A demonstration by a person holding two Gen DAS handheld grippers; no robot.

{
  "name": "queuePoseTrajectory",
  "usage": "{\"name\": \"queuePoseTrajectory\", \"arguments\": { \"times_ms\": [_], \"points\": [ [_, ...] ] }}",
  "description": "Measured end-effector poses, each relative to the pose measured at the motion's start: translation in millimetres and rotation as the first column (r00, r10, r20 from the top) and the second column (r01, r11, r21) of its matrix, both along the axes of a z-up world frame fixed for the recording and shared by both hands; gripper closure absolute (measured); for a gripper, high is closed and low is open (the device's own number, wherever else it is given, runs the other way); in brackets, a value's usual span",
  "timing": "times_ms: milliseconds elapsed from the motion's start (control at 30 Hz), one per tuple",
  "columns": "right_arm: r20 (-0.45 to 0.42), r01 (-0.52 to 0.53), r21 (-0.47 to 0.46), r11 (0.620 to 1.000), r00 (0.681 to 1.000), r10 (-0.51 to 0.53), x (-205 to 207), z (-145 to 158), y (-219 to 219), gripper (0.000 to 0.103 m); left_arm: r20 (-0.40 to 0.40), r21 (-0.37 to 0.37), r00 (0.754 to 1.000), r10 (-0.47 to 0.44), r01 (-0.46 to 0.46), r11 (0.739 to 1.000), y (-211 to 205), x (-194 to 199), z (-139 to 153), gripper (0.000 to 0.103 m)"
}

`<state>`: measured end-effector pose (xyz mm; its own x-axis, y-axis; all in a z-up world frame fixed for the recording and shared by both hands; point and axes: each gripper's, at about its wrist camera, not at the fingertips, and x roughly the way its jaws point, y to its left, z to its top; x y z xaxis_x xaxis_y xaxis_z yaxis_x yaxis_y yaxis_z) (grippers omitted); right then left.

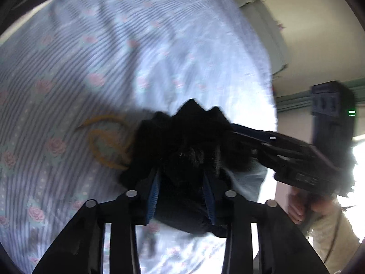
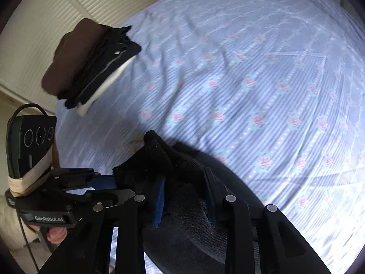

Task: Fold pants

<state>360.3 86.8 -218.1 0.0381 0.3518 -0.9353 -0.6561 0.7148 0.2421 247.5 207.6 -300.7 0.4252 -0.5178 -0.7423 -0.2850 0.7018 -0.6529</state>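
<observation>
The left gripper [image 1: 182,189] is clamped on a thick bunch of the black pants [image 1: 182,134], the dark cloth filling the gap between its blue-lined fingers [image 1: 154,191] and bulging out ahead of them in peaked folds. In the left wrist view the right gripper [image 1: 246,137] reaches in from the right side and its tip sinks into the same bunch of fabric, so the two tools meet at one gathered part of the garment.

From the right wrist view, the right gripper [image 2: 186,191] is likewise closed on the pants [image 2: 159,157]; black knit cloth is wedged between its blue pads [image 2: 160,196] and humps up over them. The left gripper [image 2: 100,182] comes in from the left, its fingers touching the bunch just beside the right one's grip. More of the dark fabric hangs below the right tool, toward the near edge of the bed.

The pants are held over the bedsheet [image 2: 251,80], a pale blue striped cloth printed with pink roses, at its near side. A thin orange-brown cord [image 1: 102,141] lies looped on the sheet just beside the bunched cloth. Toward the far left corner of the bed rests a stack of folded clothes [image 2: 91,64], brown on top, black beneath, white at the bottom, well apart from the grippers.
</observation>
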Motion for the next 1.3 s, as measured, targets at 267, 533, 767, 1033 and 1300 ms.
{"name": "queuePoseTrajectory", "arguments": {
  "times_ms": [267,533,767,1033,1300],
  "points": [
    [0.221,0.296,0.058,0.953,0.927,-0.302,-39.3,39.6,-37.0,0.019,-0.061,0.105,0.997,0.042,-0.036,0.994,9.7,-14.2,6.0,0.039],
    [0.144,0.675,0.092,0.732,0.718,-0.681,-87.9,21.9,-142.0,0.019,-0.035,0.146,0.993,0.113,-0.107,0.983,5.9,-33.0,39.3,0.019],
    [-0.142,0.797,0.141,0.587,0.603,-0.785,-107.3,-36.6,-180.3,0.019,-0.074,0.08,0.992,0.1,-0.094,0.992,-27.6,-8.9,31.1,0.011],
    [-0.081,0.729,0.084,0.679,0.684,-0.725,-108.8,-49.4,-146.9,0.011,-0.14,0.118,0.986,0.09,-0.074,0.99,-35.9,-5.9,1.7,0.007],
    [-0.168,0.762,0.118,0.637,0.647,-0.743,-102.5,-58.8,-171.2,0.01,-0.134,0.067,0.987,0.084,-0.076,0.995,-29.8,-22.0,-23.9,0.004]
  ]
}}
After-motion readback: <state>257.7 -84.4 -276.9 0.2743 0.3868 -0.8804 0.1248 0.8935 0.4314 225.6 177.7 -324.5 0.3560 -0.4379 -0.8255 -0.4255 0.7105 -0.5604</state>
